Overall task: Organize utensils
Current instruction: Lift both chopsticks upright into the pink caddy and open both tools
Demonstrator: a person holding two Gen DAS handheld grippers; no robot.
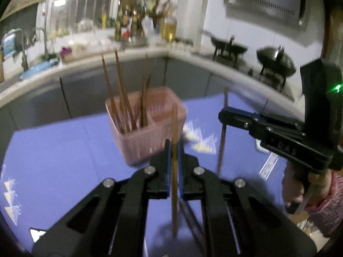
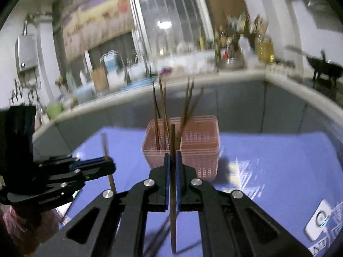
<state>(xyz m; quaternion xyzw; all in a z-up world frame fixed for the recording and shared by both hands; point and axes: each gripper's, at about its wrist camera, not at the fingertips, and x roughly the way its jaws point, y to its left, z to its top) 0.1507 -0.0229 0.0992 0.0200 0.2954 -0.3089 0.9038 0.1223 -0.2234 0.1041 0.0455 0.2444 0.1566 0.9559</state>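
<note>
A pink slotted utensil basket [image 1: 148, 126] [image 2: 193, 145] stands on the blue tablecloth with several brown chopsticks [image 1: 120, 98] [image 2: 160, 111] upright in its left compartment. My left gripper [image 1: 174, 150] is shut on one brown chopstick [image 1: 174, 192], held upright in front of the basket. My right gripper [image 2: 172, 160] is shut on another chopstick [image 2: 173, 214], also upright. Each gripper shows in the other's view: the right gripper [image 1: 224, 115] clamps its chopstick [image 1: 221, 150], and the left gripper [image 2: 108, 165] clamps its chopstick [image 2: 107, 160]. More chopsticks [image 2: 158, 237] lie blurred on the cloth below.
The blue cloth [image 1: 64, 150] [image 2: 278, 160] covers the table. A grey-fronted kitchen counter [image 1: 133, 53] curves behind it, carrying bottles [image 1: 133, 23], a sink tap [image 1: 44, 40] and two black woks [image 1: 276, 60]. A white device [image 2: 319, 220] lies on the cloth at right.
</note>
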